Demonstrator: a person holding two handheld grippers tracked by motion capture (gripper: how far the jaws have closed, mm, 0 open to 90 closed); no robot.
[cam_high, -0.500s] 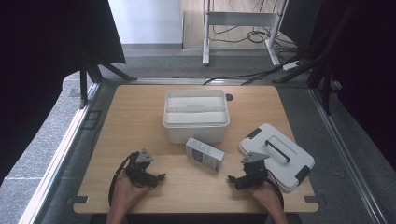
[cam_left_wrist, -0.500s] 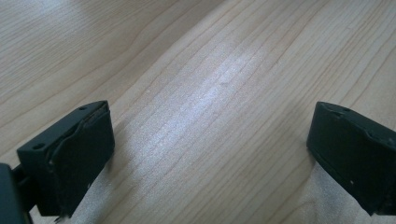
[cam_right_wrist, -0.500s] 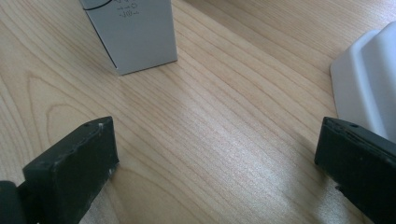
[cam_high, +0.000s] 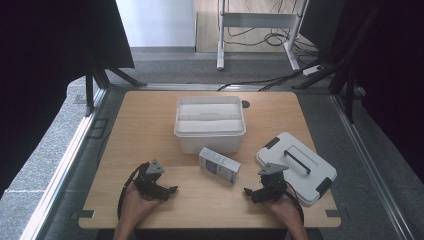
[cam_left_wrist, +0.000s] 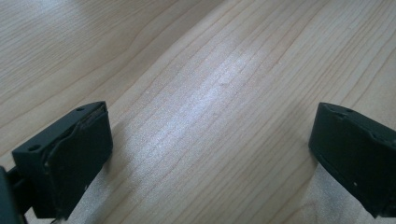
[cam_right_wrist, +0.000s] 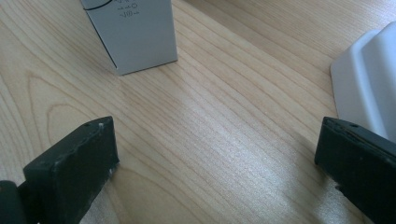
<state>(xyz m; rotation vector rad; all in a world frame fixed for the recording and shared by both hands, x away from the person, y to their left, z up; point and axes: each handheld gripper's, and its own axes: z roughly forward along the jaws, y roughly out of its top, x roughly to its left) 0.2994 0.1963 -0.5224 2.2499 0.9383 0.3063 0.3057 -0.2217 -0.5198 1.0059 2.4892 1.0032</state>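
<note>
both grippers, left (cam_high: 170, 190) and right (cam_high: 248, 192), gape empty; small grey-white cardboard carton (cam_high: 219, 165) looks light, crushable, best pinched across its narrow sides.

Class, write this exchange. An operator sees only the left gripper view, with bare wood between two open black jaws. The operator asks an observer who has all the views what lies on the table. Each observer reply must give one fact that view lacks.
Operator: What is nearest to my left tool?
Observer: A small grey-white carton lies on the table between the two tools, nearer the right tool.
Operator: Anything beyond it?
Observer: An open white bin stands just past the carton, toward the table's far side.
Operator: And further right?
Observer: A white lid with a dark handle lies near the table's right edge, beside the right tool, whose jaws stand open and empty.
</note>
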